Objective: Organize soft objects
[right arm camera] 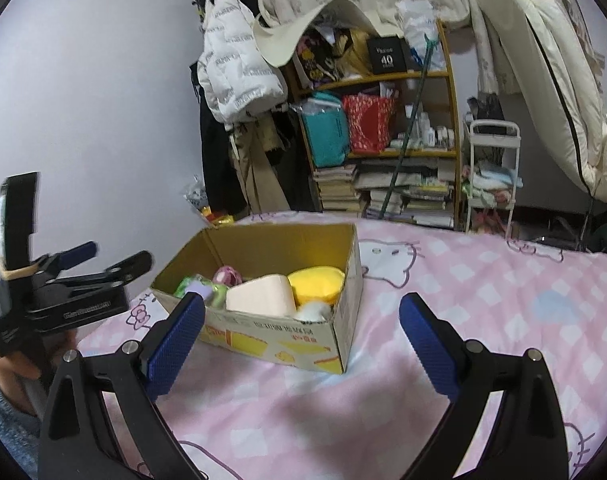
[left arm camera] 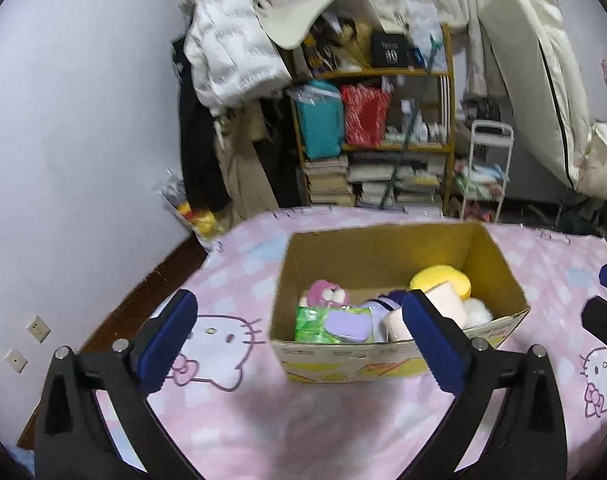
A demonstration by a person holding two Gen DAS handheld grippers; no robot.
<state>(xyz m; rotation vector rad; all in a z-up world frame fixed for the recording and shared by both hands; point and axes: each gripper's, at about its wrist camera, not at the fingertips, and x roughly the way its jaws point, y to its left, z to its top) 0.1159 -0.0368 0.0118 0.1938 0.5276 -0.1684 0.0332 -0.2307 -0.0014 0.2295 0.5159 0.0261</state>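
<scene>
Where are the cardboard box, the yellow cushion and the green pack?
cardboard box (left arm camera: 387,364), left wrist view, printed front wall.
yellow cushion (right arm camera: 317,282), right wrist view, top face.
green pack (left arm camera: 315,322), left wrist view, upper face left of the purple patch.

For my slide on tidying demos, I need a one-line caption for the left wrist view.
Open left gripper hovers before a cardboard box of soft toys on a pink cat-print bedsheet.
</scene>
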